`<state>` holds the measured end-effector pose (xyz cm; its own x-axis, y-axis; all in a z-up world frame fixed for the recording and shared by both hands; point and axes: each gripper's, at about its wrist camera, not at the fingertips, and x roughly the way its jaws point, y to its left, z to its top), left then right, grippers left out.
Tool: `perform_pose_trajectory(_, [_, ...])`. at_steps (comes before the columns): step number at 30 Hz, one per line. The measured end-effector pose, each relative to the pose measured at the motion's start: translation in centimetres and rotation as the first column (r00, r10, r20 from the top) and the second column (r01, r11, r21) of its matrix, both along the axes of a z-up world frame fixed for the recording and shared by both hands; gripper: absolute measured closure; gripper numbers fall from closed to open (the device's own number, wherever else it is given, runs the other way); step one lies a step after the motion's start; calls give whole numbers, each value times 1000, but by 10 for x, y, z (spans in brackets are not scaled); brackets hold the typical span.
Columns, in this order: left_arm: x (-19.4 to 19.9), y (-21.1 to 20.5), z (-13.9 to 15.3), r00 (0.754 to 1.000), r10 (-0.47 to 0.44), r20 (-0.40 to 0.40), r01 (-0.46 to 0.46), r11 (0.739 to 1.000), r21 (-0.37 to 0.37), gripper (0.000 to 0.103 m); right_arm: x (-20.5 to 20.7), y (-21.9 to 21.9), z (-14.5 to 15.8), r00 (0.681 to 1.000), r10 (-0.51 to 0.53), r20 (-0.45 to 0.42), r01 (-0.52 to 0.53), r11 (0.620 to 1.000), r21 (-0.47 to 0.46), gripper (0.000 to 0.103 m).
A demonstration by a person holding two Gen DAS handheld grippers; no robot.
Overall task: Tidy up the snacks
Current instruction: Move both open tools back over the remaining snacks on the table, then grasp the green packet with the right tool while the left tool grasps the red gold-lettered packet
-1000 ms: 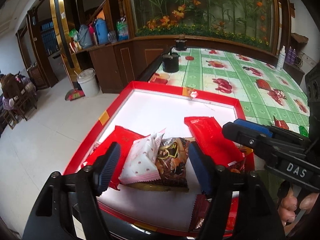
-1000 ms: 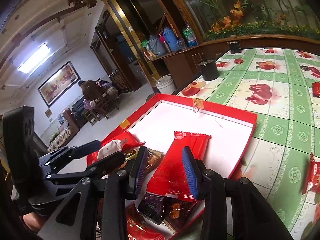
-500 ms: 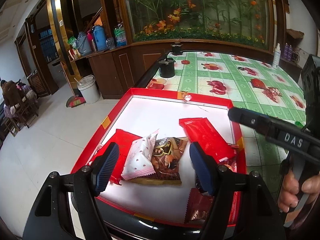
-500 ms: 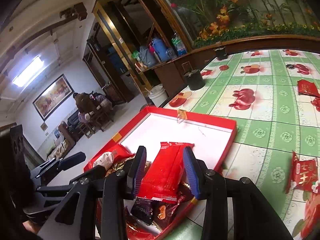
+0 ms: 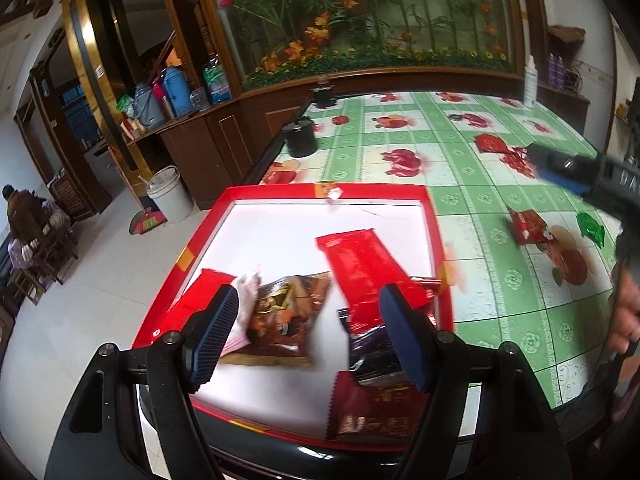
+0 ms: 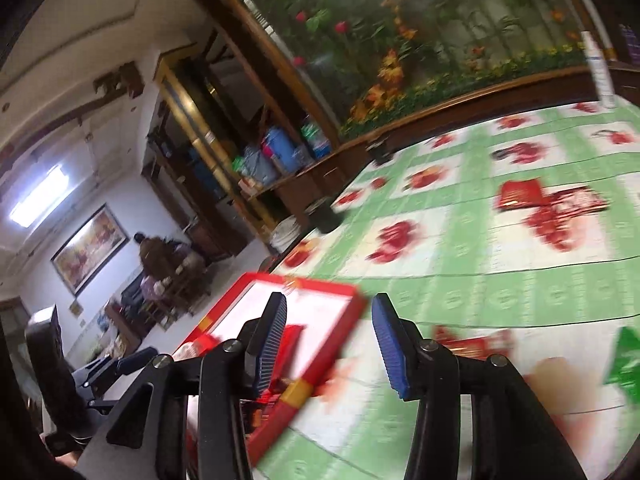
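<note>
Black pot (image 5: 299,141) near white bucket (image 5: 170,195)

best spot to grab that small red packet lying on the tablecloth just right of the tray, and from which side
Take the small red packet across its short width, coming straight down from above with the right gripper, whose jaws stand open. It lies flat on the green tablecloth, apart from the red tray and the green packet, so both long edges look free. A side approach would probably just slide it.

Home living-dining room, floral-cloth table (image 5: 472,208), wooden cabinets (image 5: 208,148), framed painting (image 6: 90,248), thermos flasks (image 5: 176,92)
</note>
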<state>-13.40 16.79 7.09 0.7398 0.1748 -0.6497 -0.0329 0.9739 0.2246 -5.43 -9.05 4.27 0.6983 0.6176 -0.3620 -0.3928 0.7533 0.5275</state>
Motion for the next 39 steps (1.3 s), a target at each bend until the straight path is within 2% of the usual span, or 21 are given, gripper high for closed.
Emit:
perform_pose_trajectory(5, [5, -26, 0, 999, -50, -12, 50, 998, 31, 30, -6, -54, 4, 993, -113, 29, 113, 994, 5, 49])
perform_pose_trajectory(10, [13, -57, 0, 990, -134, -46, 136, 990, 41, 30, -12, -114, 4, 971, -236, 33, 236, 972, -4, 49])
perform_pose_trajectory(12, [21, -69, 2, 982, -177, -70, 179, 984, 16, 30, -10, -138, 1, 961, -275, 12, 275, 961, -27, 48])
perform_pose_trajectory(14, [31, -73, 6, 973, -211, -95, 208, 977, -41, 30, -9, -159, -3, 953, -302, -15, 301, 952, -57, 48])
perform_pose_trajectory(16, [41, -77, 9, 970, -219, -107, 211, 974, -84, 30, -9, -178, -7, 945, -326, -35, 323, 944, -74, 48])
perform_pose_trajectory(20, [57, -86, 13, 972, -207, -112, 199, 977, -81, 30, -11, -206, -15, 925, -376, -53, 367, 921, -131, 42])
perform_pose_trajectory(22, [62, -93, 10, 970, -211, -119, 204, 976, -69, 30, -10, -215, -19, 913, -401, -76, 385, 908, -166, 42])
perform_pose_trajectory(25, [67, -103, 1, 963, -223, -150, 214, 974, -75, 30, -6, -214, -25, 925, -355, -133, 335, 930, -154, 42])
perform_pose_trajectory(29, [75, -130, -12, 940, -284, -191, 280, 959, -48, 30, 1, -185, -33, 955, -236, -181, 189, 952, -240, 42])
perform_pose_trajectory(34, [86, -164, -24, 902, -368, -228, 379, 926, 5, 30, -4, -150, -38, 974, -151, -168, 85, 933, -350, 42])
perform_pose_trajectory(39, [100, -171, -30, 875, -408, -262, 399, 912, -91, 30, 0, -136, -48, 970, -144, -196, 51, 909, -413, 42])
